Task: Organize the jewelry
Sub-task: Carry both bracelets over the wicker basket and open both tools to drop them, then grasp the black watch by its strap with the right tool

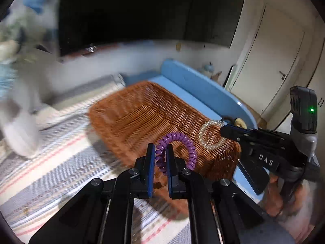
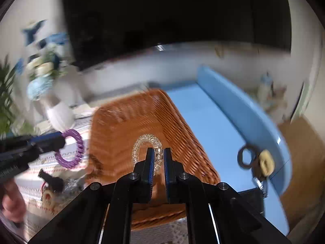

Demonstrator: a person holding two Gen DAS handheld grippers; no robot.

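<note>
Basket [image 2: 142, 122] just ahead, below both claws: left gripper [image 1: 160, 158] pinching purple coil [image 1: 180, 142], right gripper [image 2: 158, 158] pinching clear coil [image 2: 146, 144].

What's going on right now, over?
Left gripper shut on purple spiral coil band. Right gripper shut on clear spiral coil band. Both over brown woven wicker basket. Nothing blocking.

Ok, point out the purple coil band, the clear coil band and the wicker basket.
purple coil band [image 1: 182, 138], left wrist view, top of its loop.
clear coil band [image 2: 148, 138], right wrist view, top of its loop.
wicker basket [image 1: 142, 118], left wrist view, woven floor.
</note>
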